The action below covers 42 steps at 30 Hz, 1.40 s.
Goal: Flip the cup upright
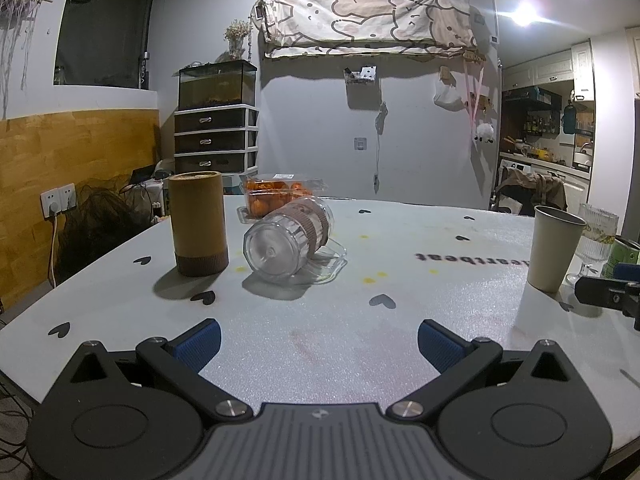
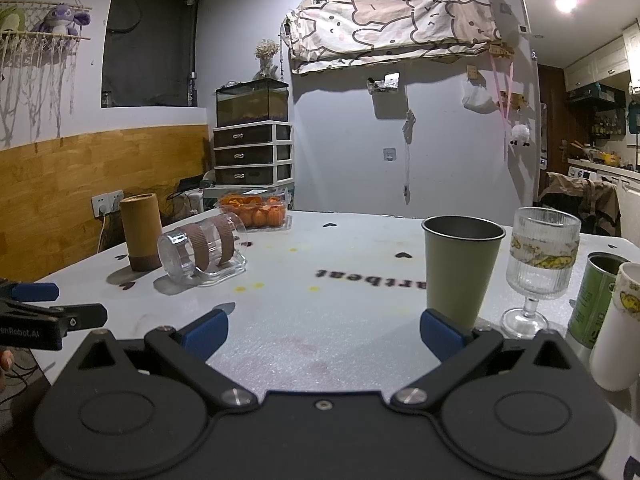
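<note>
Lying on its side on the white table (image 1: 400, 320), the clear glass cup (image 1: 286, 238) with 2 brown ribbed bands sits at about 11 o'clock from your left gripper (image 1: 319, 340), its base turned toward that camera and its handle resting on the tabletop. From your right gripper (image 2: 324, 330) the same cup (image 2: 200, 254) shows at about 10 o'clock, with its mouth pointing away toward the clear box of oranges (image 2: 256, 210). Just left of the cup, at about 10 o'clock in the left view, stands a brown cylinder canister (image 1: 198, 222), upright and apart from it.

Your left gripper has its jaws spread wide and grasps nothing; both blue pads hang over bare table, well short of the cup. Your right gripper is likewise spread wide and empty. An upright olive cup (image 2: 460, 268) stands just behind its right pad at about 1 o'clock, with a ribbed stemmed glass (image 2: 540, 268), a green can (image 2: 592, 304) and a white cup (image 2: 618, 328) beside it toward 3 o'clock
</note>
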{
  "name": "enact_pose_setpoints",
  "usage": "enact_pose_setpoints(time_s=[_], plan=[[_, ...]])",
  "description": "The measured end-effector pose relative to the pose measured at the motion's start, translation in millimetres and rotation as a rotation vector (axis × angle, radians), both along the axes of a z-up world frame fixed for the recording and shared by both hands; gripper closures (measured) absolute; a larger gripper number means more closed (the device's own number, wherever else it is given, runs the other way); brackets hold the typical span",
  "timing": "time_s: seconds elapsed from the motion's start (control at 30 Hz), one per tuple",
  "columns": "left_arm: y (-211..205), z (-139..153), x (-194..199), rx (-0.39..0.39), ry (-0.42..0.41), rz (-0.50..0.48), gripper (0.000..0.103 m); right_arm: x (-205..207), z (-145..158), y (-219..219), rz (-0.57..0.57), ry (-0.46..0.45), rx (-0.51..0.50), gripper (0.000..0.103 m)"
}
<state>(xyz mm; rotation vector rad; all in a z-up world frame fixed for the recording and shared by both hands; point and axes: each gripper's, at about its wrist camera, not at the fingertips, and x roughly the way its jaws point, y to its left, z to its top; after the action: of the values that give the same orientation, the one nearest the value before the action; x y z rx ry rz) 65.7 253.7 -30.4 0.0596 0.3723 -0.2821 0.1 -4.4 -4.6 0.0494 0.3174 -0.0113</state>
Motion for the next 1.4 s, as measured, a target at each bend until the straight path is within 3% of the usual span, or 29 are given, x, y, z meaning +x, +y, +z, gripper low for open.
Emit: enact_pose_setpoints(time_s=[0.43,0.77,1.03,1.4], plan=[[-2,-5,0,-0.004,0.008,-0.006,0.0,0,0,0,0.0,0.0,0.0,0.0],[-1,3,14,-0.033,0.002,-0.097,0.0,-10,2,4,0.006,-0.022,-0.005,0.0],[-5,14,78,0.017,0.058,-0.124,0.0,-24,1,10,0.028,-0.044,-0.007,0.0],[-19,25,176,0.109,0.048,-0.143,0.0,-27,-1,10,0.029,-0.034,-0.005,0.0]])
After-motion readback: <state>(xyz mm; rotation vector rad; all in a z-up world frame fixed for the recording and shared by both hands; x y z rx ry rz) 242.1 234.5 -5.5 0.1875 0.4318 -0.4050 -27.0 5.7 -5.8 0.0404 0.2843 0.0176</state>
